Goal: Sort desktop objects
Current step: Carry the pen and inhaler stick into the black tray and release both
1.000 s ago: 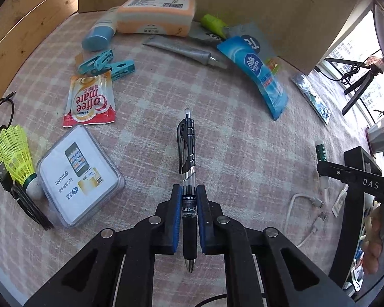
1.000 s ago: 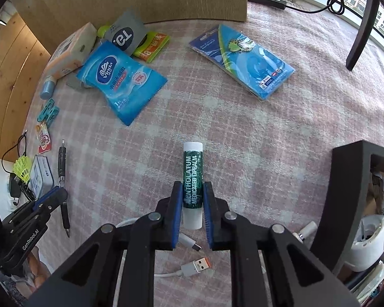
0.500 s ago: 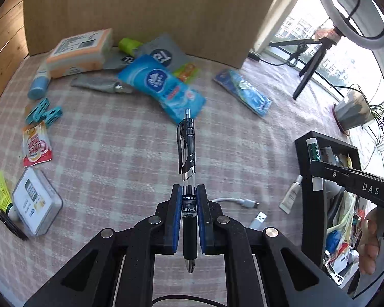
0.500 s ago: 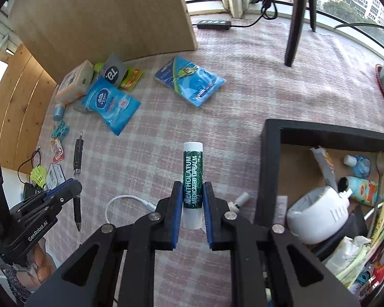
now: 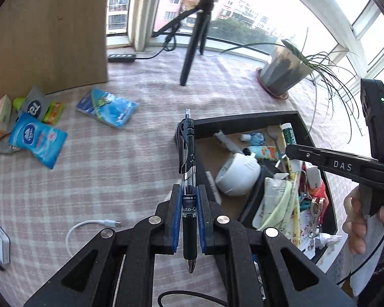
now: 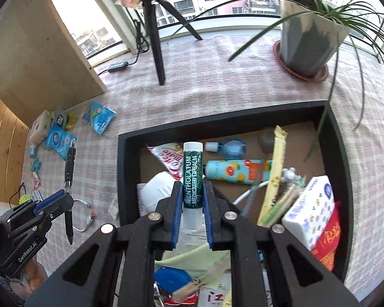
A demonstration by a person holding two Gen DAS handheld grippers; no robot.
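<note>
Left wrist view: left tongs clench pen lengthwise, tip pointing back; right tongs clench lip balm.

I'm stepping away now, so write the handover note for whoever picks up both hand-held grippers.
Left hand-held gripper: shut on the pen, held just left of the black box, not yet over it.
Right hand-held gripper: shut on the lip balm, held over the box interior.
Done: the box already holds many items, including a tissue pack and an orange tube.
Left: release the balm, then the pen, into the box. On the cloth remain the blue wipes, blue packet, white cable and the pile at far left.
</note>
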